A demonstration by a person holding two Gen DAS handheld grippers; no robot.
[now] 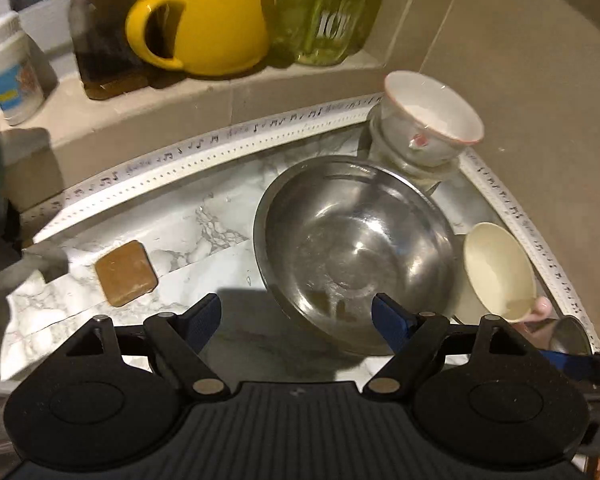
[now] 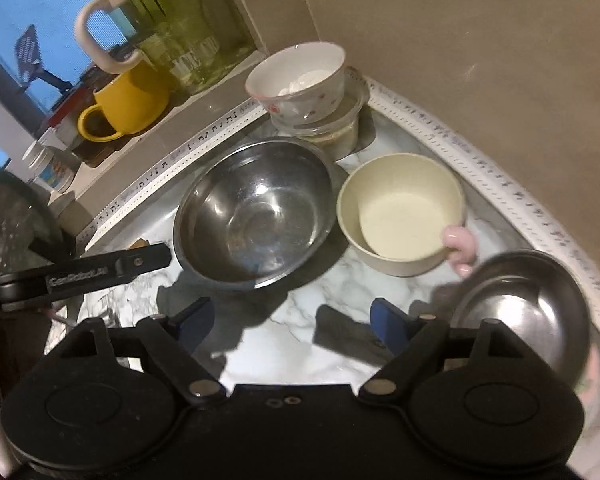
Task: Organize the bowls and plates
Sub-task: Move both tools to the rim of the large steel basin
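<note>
A large steel bowl stands on the marble counter. Right of it sits a cream bowl, and nearer a small steel bowl. In the corner a white bowl with a red rim rests on stacked glass containers. My left gripper is open at the large bowl's near rim, holding nothing. My right gripper is open over bare marble in front of both bowls. The left gripper's black finger shows at that view's left.
A ledge behind holds a yellow mug, a green pitcher and jars. A brown square pad lies left on the counter. Something pink touches the cream bowl. Tiled walls close the corner.
</note>
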